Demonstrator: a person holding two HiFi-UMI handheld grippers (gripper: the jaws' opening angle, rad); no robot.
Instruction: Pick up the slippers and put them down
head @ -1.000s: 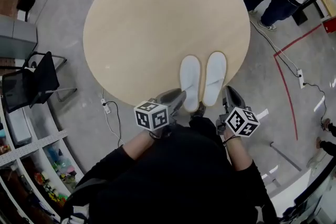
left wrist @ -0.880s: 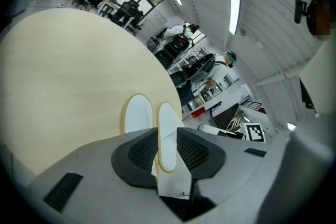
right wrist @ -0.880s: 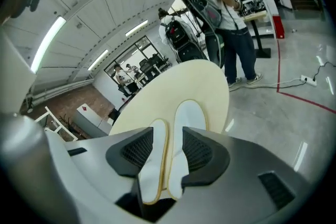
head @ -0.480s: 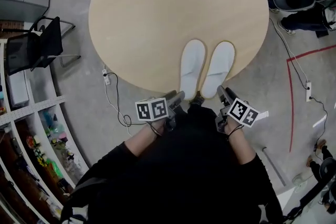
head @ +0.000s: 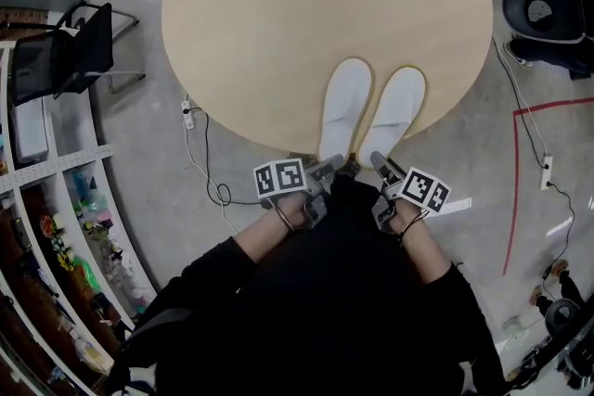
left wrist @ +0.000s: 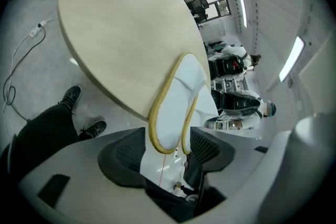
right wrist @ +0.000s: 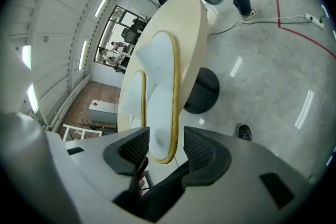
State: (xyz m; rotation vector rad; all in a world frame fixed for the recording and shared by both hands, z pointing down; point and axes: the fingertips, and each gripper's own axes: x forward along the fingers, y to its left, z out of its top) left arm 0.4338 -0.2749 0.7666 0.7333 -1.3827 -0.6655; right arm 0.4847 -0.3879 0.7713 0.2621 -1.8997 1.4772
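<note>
Change since a second ago: both pairs of jaws have just been opening; both marker cubes sit rolled to a new angle; the slippers remain side by side at the near edge of the table [head: 278, 14].
Left gripper [head: 327, 168]: jaws wide, and the pads stand clear of the heel between them.
Right gripper [head: 380, 164]: jaws well apart, with its pads likewise off the heel they flank.
Left slipper [head: 343, 107]: white, flat on the tabletop, toe pointing far; its yellow-rimmed heel juts past the near edge into the left gripper's gap.
Right slipper [head: 395, 111]: just right of its mate, toe angled far-right; its heel lies between the right gripper's pads.
Grippers relative to slippers: each sits at the near end of its own slipper.
</note>
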